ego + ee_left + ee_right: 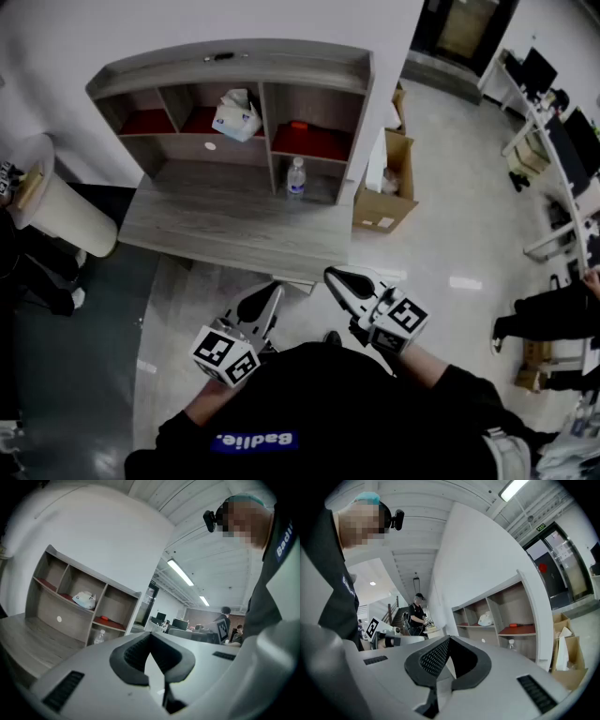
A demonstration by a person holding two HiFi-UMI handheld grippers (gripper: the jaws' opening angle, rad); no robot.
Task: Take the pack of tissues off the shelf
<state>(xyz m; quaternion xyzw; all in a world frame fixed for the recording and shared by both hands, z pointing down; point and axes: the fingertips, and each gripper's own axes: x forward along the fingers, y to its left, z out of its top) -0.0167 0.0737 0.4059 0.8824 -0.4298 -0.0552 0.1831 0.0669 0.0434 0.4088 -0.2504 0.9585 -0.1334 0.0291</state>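
Closest in, low in the head view, is the person's dark top point(319, 412), with both tools held just in front of it. On the left side, the left gripper point(272, 292) points level toward the shelf point(234, 64). Its own view shows the left gripper point(150, 641) with its dark pads pressed together and nothing between them. Further left, a white cylinder point(58, 214) stands on the floor beside the grey desk top point(234, 220).

The shelf sits on the back of that desk top, against the white wall. Its upper row has three compartments with red floors. The pack of tissues point(236, 116) sits in the middle one, at its right side against the divider, white with blue print. From the left gripper view the pack of tissues point(85, 600) shows in that same middle compartment, and from the right gripper view point(485, 618) too. Both tools are well apart from it.

In the upper right compartment lies a small orange thing point(298, 125), and below it a clear bottle point(295, 176) stands upright.

The right gripper point(336, 276) also points level, its jaws closed and empty in its own view point(449, 643). Right of the shelf, an open cardboard box point(389, 192) stands on the shiny floor. At the far right, a person in dark clothes point(548, 319) is near the office desks point(553, 122).
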